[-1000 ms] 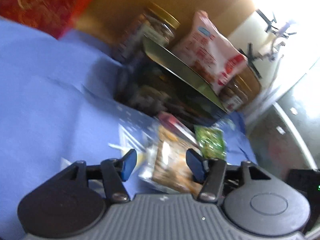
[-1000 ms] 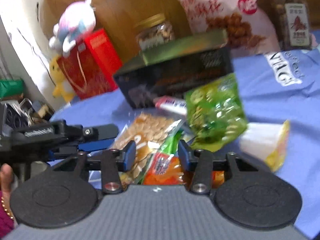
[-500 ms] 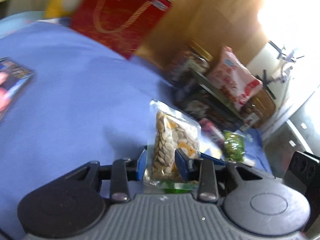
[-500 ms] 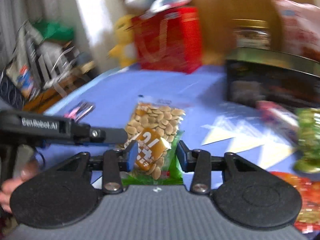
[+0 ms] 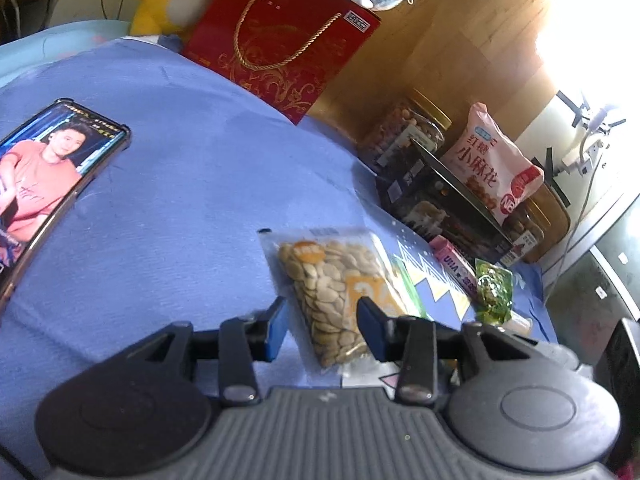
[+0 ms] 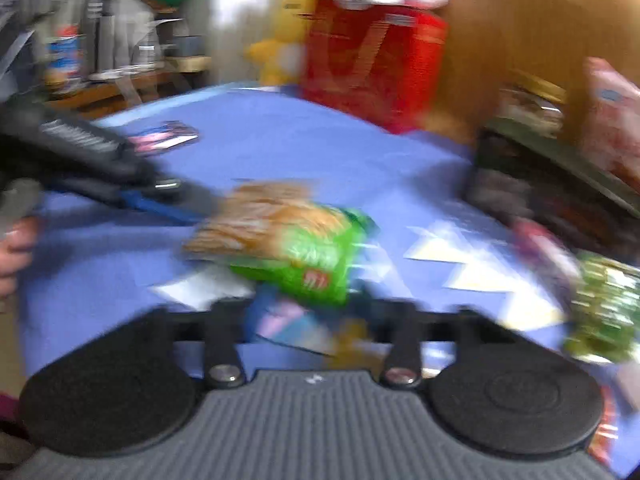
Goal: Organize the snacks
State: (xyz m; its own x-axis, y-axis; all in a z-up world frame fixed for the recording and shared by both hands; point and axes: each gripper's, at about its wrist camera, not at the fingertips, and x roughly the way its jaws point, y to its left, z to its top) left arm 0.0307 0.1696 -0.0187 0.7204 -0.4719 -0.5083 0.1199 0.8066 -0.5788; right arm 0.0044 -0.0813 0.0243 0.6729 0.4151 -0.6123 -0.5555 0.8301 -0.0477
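- Blue cloth covers the tabletop (image 5: 192,184); a phone (image 5: 48,184) lies at nine o'clock, a red gift bag (image 5: 280,36) stands at twelve, and a dark box (image 5: 436,204) with jars and a pink bag sits at two o'clock.
- My task's thing, the clear seed packet (image 5: 336,292), lies flat on the cloth at centre, with a green packet (image 6: 308,256) touching its right edge.
- I judge the seed packet light, soft and slippery, its loose seeds shifting under pressure; I would take it by the flat sealed edge nearest me, not the bulging middle.
- My left hand-held gripper (image 5: 324,324) is spread wide, its blue fingers (image 5: 276,324) standing either side of the packet's near end; I cannot see them pressing it.
- My right hand-held gripper (image 6: 312,316) is badly blurred; the green packet sits just ahead at twelve o'clock, and I cannot tell how far its jaws stand apart or whether they touch anything.
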